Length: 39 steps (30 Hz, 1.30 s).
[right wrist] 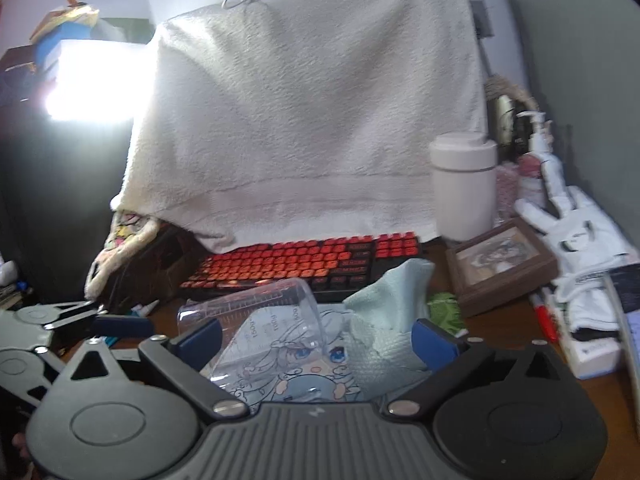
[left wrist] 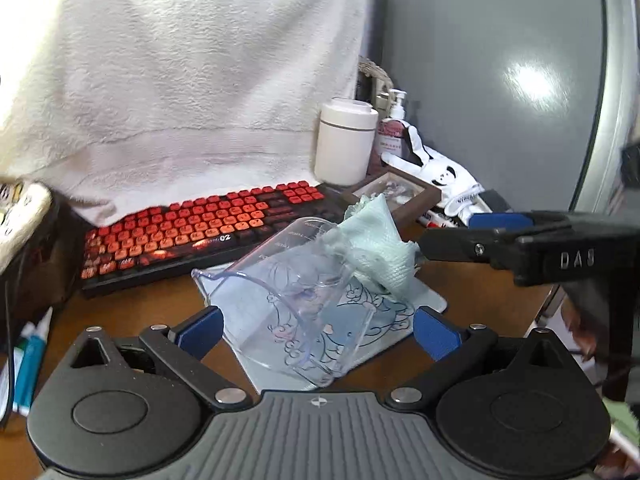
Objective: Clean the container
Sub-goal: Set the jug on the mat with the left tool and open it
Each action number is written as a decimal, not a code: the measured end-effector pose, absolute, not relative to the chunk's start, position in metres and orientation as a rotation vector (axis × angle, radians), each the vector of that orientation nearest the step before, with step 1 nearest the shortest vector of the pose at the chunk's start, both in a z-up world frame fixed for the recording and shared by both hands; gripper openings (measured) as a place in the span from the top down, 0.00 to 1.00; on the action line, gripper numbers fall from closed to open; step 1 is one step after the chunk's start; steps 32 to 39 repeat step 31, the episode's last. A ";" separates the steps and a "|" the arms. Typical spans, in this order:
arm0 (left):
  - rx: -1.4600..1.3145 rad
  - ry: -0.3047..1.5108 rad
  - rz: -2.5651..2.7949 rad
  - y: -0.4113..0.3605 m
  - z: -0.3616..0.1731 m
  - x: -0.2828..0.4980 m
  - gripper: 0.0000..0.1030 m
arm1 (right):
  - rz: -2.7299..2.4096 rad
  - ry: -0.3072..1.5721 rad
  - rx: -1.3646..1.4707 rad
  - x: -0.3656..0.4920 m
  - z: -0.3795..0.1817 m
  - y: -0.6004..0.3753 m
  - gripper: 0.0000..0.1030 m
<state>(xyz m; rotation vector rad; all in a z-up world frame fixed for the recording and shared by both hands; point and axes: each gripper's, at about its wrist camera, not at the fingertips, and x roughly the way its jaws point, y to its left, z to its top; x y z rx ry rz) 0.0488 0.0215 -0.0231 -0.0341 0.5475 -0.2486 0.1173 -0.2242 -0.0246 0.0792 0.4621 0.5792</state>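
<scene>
Left wrist view: a brown wooden desk (left wrist: 168, 312) stands against a grey wall (left wrist: 480, 60), with a cream towel (left wrist: 192, 80) draped over something tall behind a red-keyed keyboard (left wrist: 192, 228). A printed cartoon mat (left wrist: 384, 320) lies on the desk, and on it the clear plastic measuring container (left wrist: 296, 300) rests tipped on its side, its mouth towards the camera, with a pale green cloth (left wrist: 380, 248) bunched against its far end. The left gripper (left wrist: 318, 326) has its blue-padded jaws spread wide to either side of the container, touching nothing. The right gripper (left wrist: 504, 232) enters from the right, near the cloth. A white canister (left wrist: 346, 140), a pump bottle (left wrist: 394, 120) and a brown picture frame (left wrist: 396, 196) crowd the far corner. Right wrist view: the right gripper (right wrist: 318, 338) also stands wide open and empty, with the container (right wrist: 256, 320) and cloth (right wrist: 392, 312) lying just ahead between its fingers. Only this view shows a glaring bright light (right wrist: 92, 80) at the left, the towel's top edge, white gloves (right wrist: 576, 236) and a red marker (right wrist: 546, 316). The left gripper (right wrist: 120, 322) shows at the left edge.
</scene>
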 end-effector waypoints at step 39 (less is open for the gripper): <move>-0.019 0.516 0.015 0.011 0.000 0.011 0.01 | 0.541 0.572 0.111 0.069 -0.004 -0.221 0.00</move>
